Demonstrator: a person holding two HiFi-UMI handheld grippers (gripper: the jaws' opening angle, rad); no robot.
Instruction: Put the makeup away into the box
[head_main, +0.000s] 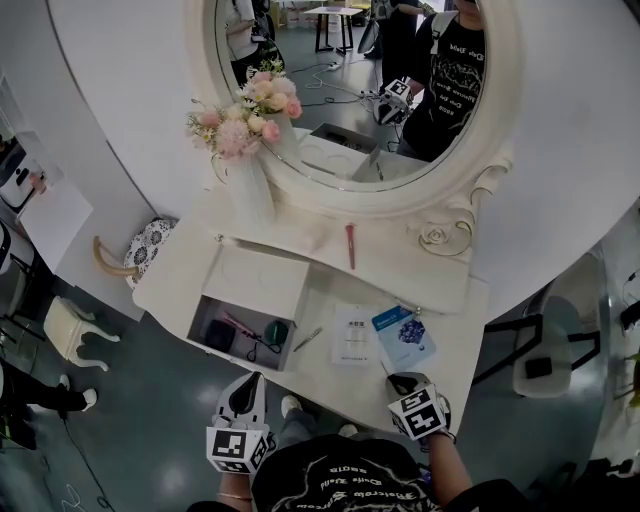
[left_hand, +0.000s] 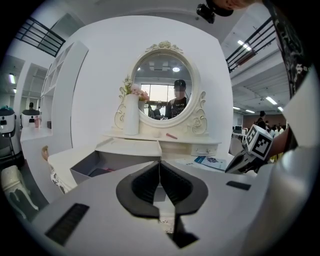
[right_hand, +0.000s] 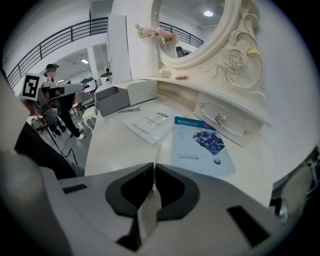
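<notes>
Currently the right gripper (right_hand: 154, 169) has its jaws pinched on a thin silvery makeup stick (right_hand: 157, 151) at the white counter's (head_main: 452, 325) front-right edge, its long axis pointing mirrorward. The open white box (head_main: 250, 285) lies leftward. The left gripper (left_hand: 160, 166), jaws closed and empty, is nearer.

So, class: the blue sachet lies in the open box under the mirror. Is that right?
No. The blue sachet lies on the table, beside the white sachet, not in the open box under the mirror. The head view shows it.
</notes>
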